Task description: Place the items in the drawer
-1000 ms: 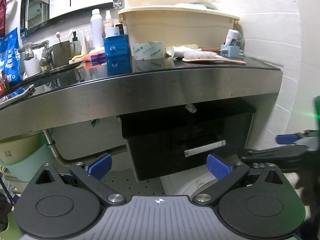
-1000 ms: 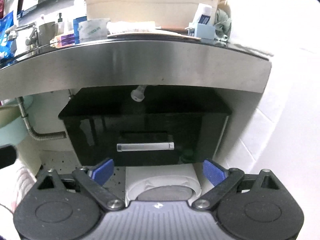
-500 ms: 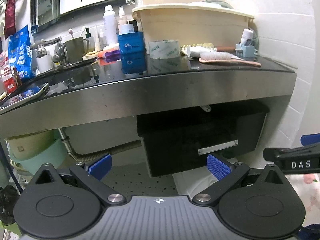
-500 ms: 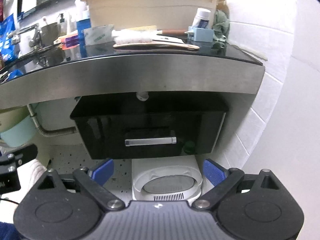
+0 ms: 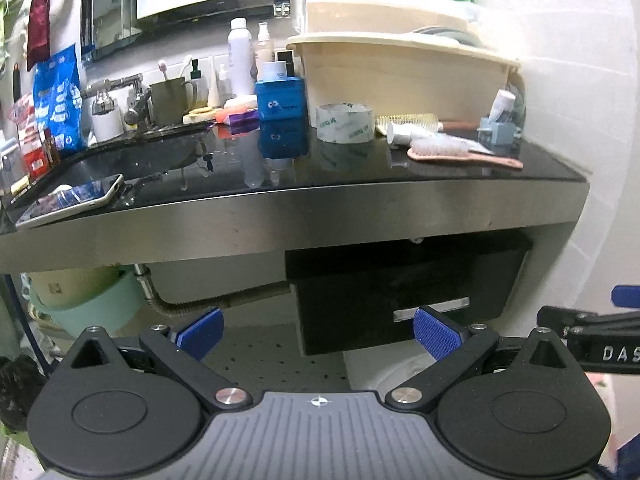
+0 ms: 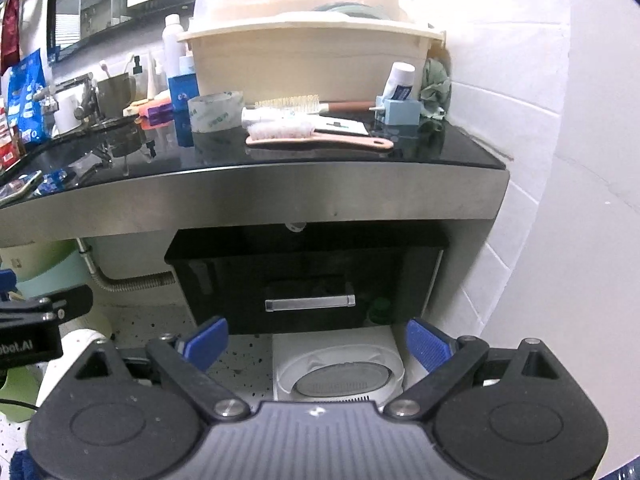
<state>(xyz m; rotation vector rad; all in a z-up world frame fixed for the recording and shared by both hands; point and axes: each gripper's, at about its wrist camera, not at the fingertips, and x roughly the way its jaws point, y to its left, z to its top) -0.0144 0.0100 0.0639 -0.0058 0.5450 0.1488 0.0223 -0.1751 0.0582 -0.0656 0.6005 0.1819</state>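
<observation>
A black drawer (image 6: 308, 280) with a silver bar handle (image 6: 310, 303) hangs shut under the steel-edged counter; it also shows in the left wrist view (image 5: 404, 296). On the black countertop lie a tape roll (image 6: 216, 112), a pink brush (image 6: 316, 138), a hairbrush (image 6: 304, 105) and a white tube (image 6: 260, 114). My left gripper (image 5: 318, 334) is open and empty, below and left of the drawer. My right gripper (image 6: 316, 344) is open and empty, in front of the drawer and below its handle.
A beige basin (image 6: 308, 56) stands at the counter's back. A blue box (image 5: 282, 102), bottles, a mug (image 5: 170, 102) and a phone (image 5: 72, 200) sit to the left. A white appliance (image 6: 338, 368) stands on the floor under the drawer. A tiled wall is on the right.
Both grippers have risen and drawn back from the counter, so the countertop items now show from above. Both stay open and empty.
</observation>
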